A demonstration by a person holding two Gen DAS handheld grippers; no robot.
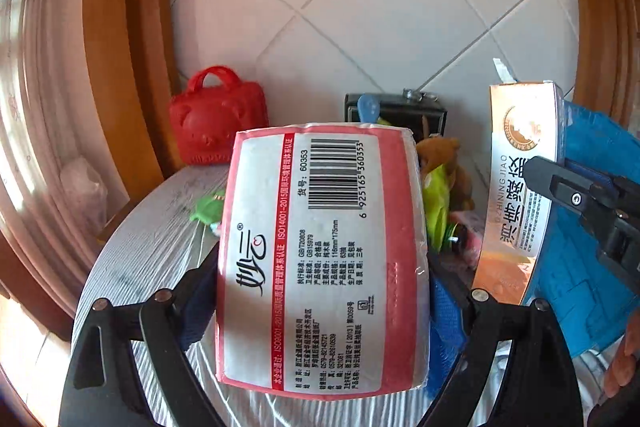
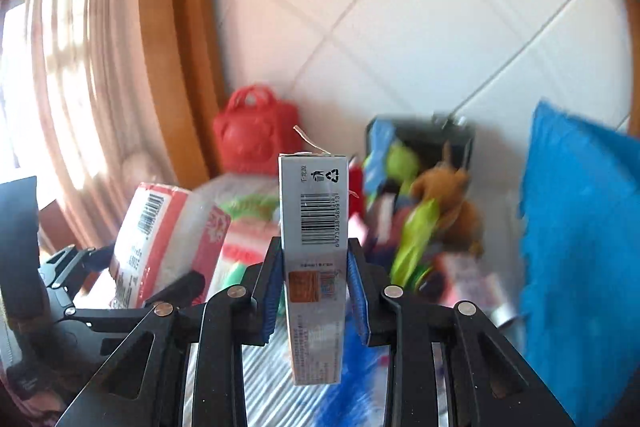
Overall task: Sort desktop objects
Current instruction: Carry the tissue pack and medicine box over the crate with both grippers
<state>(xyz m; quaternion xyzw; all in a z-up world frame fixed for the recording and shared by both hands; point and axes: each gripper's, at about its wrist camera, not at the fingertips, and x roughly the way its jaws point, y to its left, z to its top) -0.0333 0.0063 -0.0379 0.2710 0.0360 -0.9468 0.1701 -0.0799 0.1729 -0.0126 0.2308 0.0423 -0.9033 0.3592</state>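
A pink-and-white tissue pack (image 1: 324, 259) with a barcode label fills the middle of the left wrist view. My left gripper (image 1: 324, 287) is shut on it, pads pressing both sides, and holds it above the table. A tall narrow white-and-orange carton (image 2: 314, 227) stands upright between the blue pads (image 2: 356, 287) of my right gripper (image 2: 316, 267), which is shut on it. The same carton (image 1: 520, 187) and right gripper (image 1: 548, 183) show at the right of the left wrist view. In the right wrist view the tissue pack (image 2: 160, 235) and left gripper (image 2: 136, 269) sit lower left.
A red bear-faced bag (image 1: 218, 119) stands against the tiled wall. A black box (image 1: 400, 111) holds toys, with a brown plush (image 2: 448, 195) and green items (image 1: 436, 199) spilling out. Blue cloth (image 2: 580, 247) hangs on the right. A striped cover (image 1: 152, 235) drapes the table.
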